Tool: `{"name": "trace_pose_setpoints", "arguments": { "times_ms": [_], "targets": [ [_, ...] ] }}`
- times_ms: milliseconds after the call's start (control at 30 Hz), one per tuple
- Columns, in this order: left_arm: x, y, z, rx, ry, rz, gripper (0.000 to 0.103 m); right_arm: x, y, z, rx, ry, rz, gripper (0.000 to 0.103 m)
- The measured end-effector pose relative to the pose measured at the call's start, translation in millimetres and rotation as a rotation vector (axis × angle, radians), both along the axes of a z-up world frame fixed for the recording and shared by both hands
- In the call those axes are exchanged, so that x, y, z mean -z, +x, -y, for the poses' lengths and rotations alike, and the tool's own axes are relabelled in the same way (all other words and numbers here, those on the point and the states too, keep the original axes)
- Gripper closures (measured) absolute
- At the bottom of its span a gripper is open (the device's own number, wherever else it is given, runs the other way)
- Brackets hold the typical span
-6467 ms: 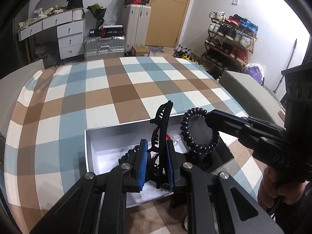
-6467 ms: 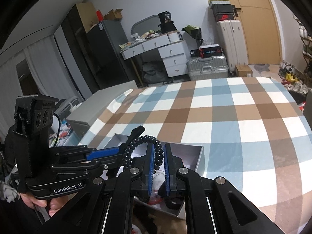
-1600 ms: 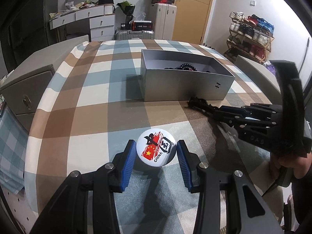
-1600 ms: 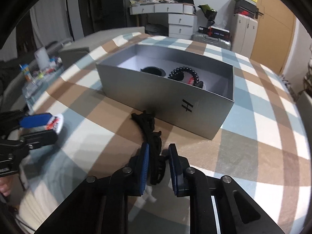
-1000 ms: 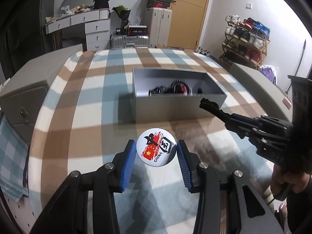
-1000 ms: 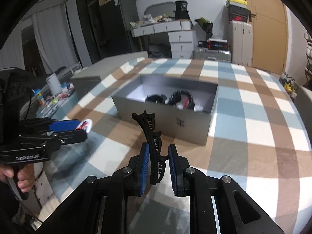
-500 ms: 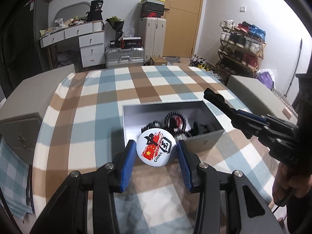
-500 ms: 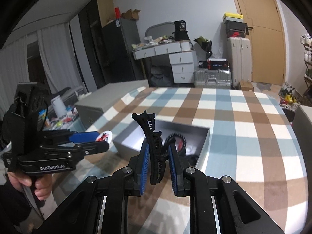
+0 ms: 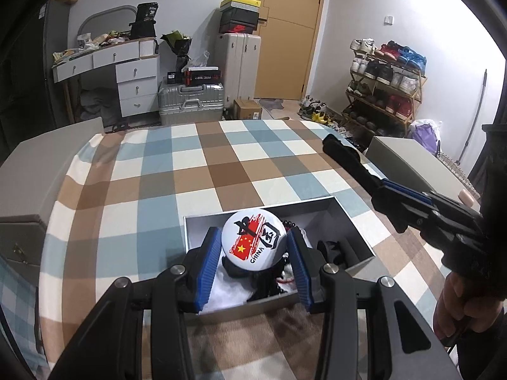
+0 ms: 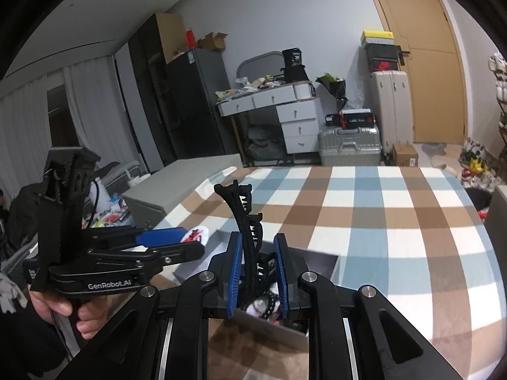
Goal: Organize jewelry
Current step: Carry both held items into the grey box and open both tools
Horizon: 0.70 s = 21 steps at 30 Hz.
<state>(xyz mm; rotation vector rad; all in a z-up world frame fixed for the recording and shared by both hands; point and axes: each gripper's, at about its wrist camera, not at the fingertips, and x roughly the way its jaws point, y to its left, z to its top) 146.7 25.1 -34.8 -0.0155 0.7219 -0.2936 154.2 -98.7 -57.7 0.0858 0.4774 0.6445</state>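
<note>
Jaws grip a badge (image 9: 255,241) and hair claw (image 10: 244,218) above the checked tablecloth (image 9: 158,171).

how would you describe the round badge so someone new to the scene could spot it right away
Start at the checked tablecloth and find the open grey box on it. Just above the box, the left gripper holds a round badge between its blue fingers. It is the only white disc, printed with a red flag and the word CHINA; the box's contents look mostly black.

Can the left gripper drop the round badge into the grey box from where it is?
Probably yes. The left gripper holds the round badge right above the open grey box, with no lid or anything else in the way.
</note>
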Motion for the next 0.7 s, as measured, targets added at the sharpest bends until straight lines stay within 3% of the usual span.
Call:
{"name": "trace_pose_setpoints", "arguments": {
  "times_ms": [167,700],
  "targets": [
    [2.3,8.6,-0.3,0.006,0.007,0.01,0.066,8.5,12.4,-6.7,-0.026,-0.01,-0.026,0.084],
    [22.7,24.8,-0.5,0.033,-0.032,-0.065,0.066,36.5,37.6,-12.1,-0.047,-0.039,-0.116,0.084]
  ]
}}
